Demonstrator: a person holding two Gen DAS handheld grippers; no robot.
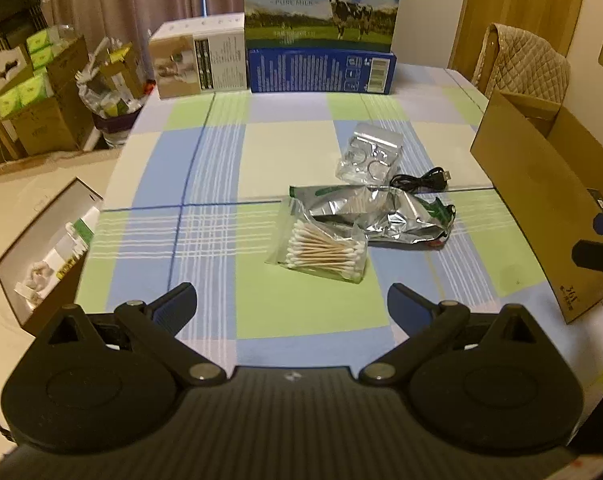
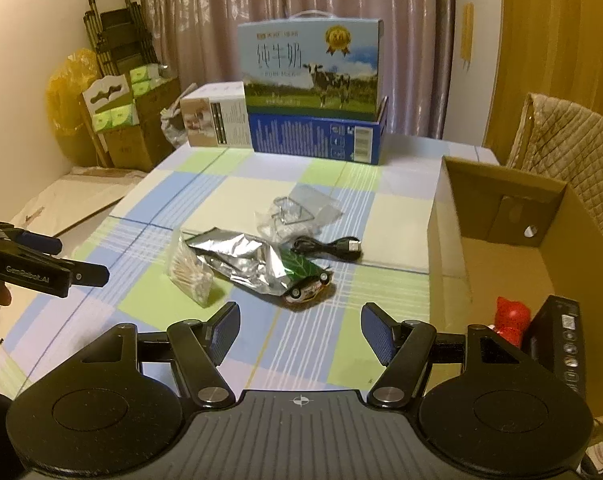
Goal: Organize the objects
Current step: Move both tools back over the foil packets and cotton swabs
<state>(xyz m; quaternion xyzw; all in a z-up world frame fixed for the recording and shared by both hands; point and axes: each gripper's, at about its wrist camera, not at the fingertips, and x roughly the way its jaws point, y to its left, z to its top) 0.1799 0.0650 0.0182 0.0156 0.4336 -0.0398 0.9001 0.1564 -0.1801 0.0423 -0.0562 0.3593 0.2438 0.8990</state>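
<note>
On the checked tablecloth lie a clear bag of cotton swabs [image 1: 321, 249] [image 2: 191, 274], a crumpled silver foil pouch [image 1: 385, 212] [image 2: 247, 262], a small clear packet [image 1: 369, 158] [image 2: 297, 210], a black USB cable [image 1: 423, 179] [image 2: 329, 246] and a small toy car [image 2: 310, 289] by the pouch. My left gripper [image 1: 292, 294] hangs open just short of the swab bag, nothing between its fingers. My right gripper [image 2: 299, 312] is open too, in front of the toy car. The left gripper also shows at the left edge of the right wrist view [image 2: 81, 268].
An open cardboard box [image 2: 453, 240] [image 1: 521, 184] stands at the table's right, holding a red item [image 2: 511, 314] and a black box [image 2: 559, 344]. A milk carton [image 2: 313, 68] on a blue box [image 2: 321, 136] and a white box [image 2: 217, 120] line the far edge. A padded chair [image 2: 561, 152] stands behind.
</note>
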